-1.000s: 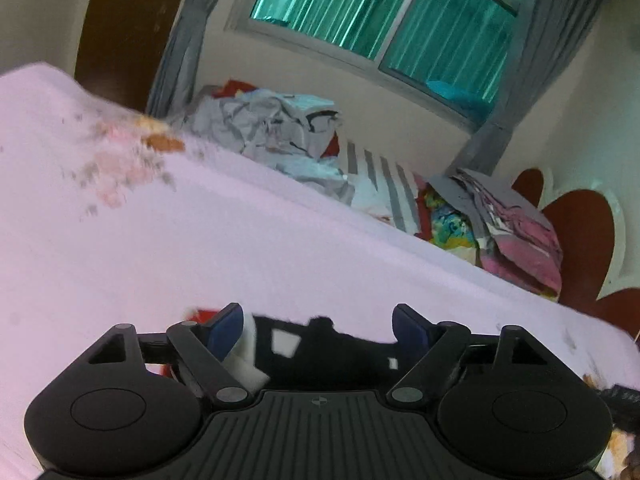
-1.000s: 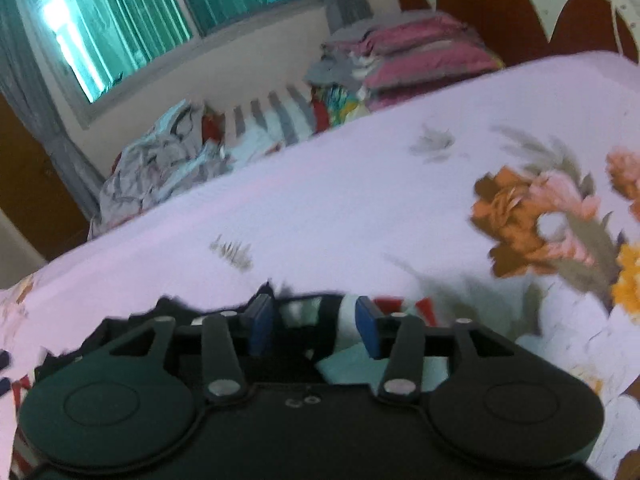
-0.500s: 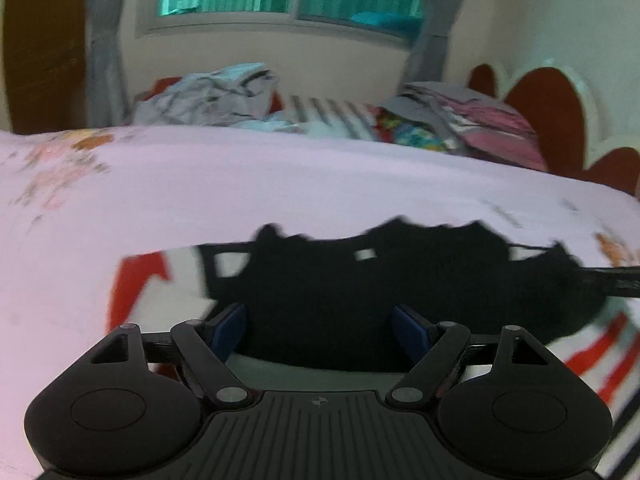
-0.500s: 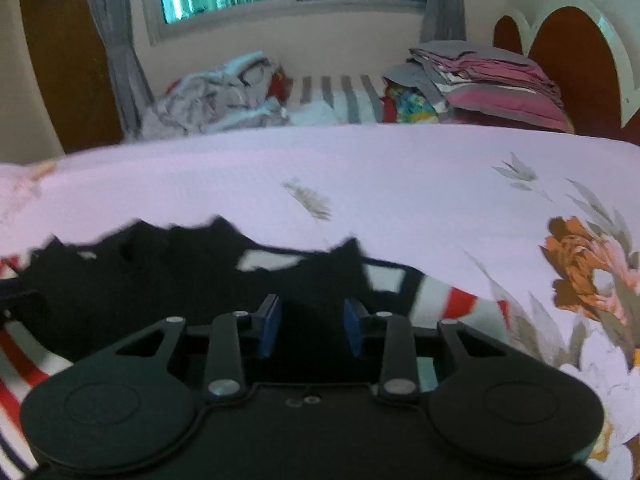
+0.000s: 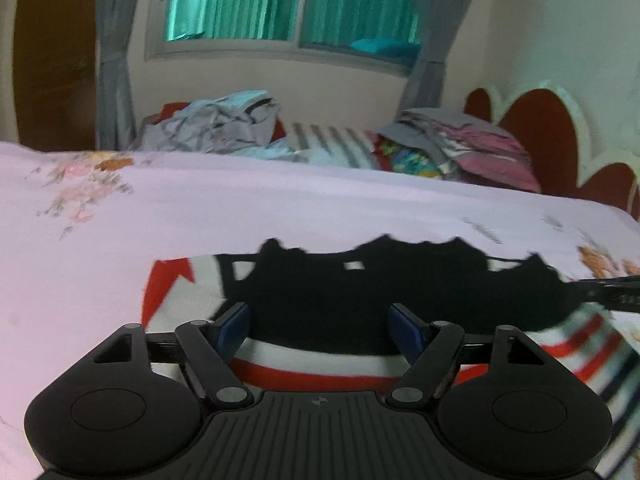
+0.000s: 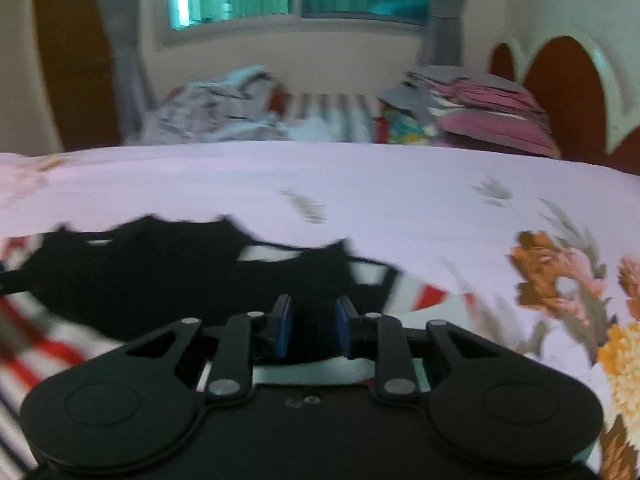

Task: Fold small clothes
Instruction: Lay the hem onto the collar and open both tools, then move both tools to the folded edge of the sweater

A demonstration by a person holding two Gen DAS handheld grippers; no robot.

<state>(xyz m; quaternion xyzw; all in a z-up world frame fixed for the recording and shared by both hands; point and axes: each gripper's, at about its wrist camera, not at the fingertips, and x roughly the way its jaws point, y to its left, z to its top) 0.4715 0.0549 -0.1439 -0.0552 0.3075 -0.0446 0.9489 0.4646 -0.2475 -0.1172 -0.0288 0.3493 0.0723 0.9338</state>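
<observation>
A small garment (image 5: 360, 296) with a black upper part and red, white and dark stripes lies spread on the pink floral bedsheet (image 5: 280, 216). My left gripper (image 5: 320, 324) sits low over its near edge. Its blue pads (image 5: 236, 320) stand wide apart and are closing, with black and striped cloth between them. In the right wrist view the same garment (image 6: 140, 280) stretches off to the left. My right gripper (image 6: 313, 328) is over its right end, with the jaws narrow and still closing. Black fabric fills the gap, and I cannot tell whether the pads press on it.
Along the far side of the bed lie a crumpled grey-white heap of clothes (image 5: 216, 128), striped fabric (image 5: 332, 148) and a stack of folded pink and grey items (image 5: 472, 148). A red and white headboard (image 5: 560, 148) rises at the right. A curtained window (image 5: 288, 4) is behind.
Both views have rolled to level. The garment, bunched under the grippers a second ago, now lies spread out ahead of them. The right jaws have narrowed a good deal and the left ones slightly.
</observation>
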